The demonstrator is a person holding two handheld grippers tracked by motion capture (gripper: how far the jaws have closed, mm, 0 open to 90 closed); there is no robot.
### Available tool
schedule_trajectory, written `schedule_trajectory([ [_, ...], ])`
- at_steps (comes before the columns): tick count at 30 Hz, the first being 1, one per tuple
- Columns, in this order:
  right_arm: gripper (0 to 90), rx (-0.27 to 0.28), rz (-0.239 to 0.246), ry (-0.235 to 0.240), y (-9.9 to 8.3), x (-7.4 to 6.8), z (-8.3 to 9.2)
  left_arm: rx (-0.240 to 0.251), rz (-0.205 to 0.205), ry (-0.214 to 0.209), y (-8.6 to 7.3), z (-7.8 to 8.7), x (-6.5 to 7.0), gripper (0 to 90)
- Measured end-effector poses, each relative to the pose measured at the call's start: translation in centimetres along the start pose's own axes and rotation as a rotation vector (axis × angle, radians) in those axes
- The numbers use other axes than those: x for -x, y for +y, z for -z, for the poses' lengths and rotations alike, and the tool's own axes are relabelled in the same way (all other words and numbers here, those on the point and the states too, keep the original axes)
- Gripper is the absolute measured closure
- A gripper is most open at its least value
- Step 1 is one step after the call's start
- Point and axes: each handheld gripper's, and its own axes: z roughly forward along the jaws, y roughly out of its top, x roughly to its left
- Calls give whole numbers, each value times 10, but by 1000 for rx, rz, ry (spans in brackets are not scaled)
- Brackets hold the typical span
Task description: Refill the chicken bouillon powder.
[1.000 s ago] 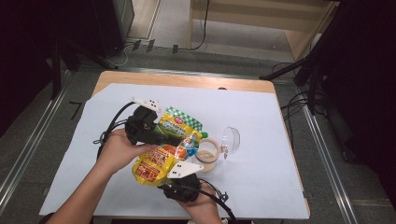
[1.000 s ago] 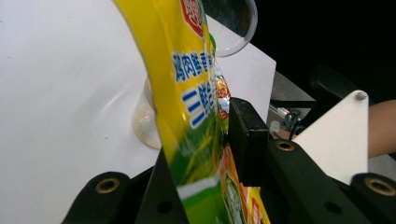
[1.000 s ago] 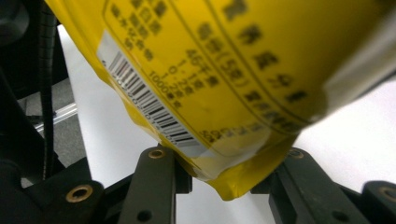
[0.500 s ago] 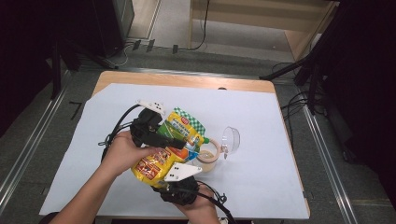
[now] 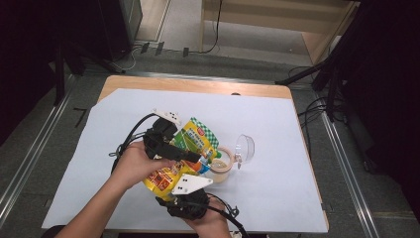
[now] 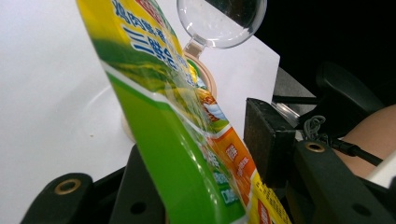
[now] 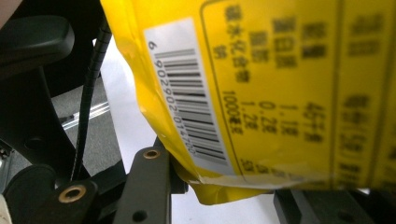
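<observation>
A white sheet point(image 5: 277, 148) covers most of the wooden table point(image 5: 198, 85), whose bare board shows as a strip along the far edge. Beyond the table, black cables point(image 5: 148, 49) and plugs lie on the grey floor point(image 5: 183, 29), and a pale wooden cabinet point(image 5: 277, 15) stands at the far right beside dark stand legs point(image 5: 317, 74). A metal rail point(image 5: 29, 163) runs along the left side of the table, another rail point(image 5: 346, 168) along the right
</observation>
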Motion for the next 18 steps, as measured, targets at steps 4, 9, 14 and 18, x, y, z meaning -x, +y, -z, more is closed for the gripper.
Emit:
schedule_trajectory([
  [4, 676, 8, -9, 6, 0, 0, 0, -3, 5, -2, 0, 0, 0, 607],
  [9, 666, 16, -17, 10, 2, 0, 2, -8, 13, -4, 1, -1, 0, 596],
  [14, 645, 20, -30, 15, 3, 1, 2, -20, 36, 4, 2, -5, -1, 603],
  [18, 636, 17, -16, 3, 3, -1, 1, -33, 50, 12, 4, -8, 0, 620],
])
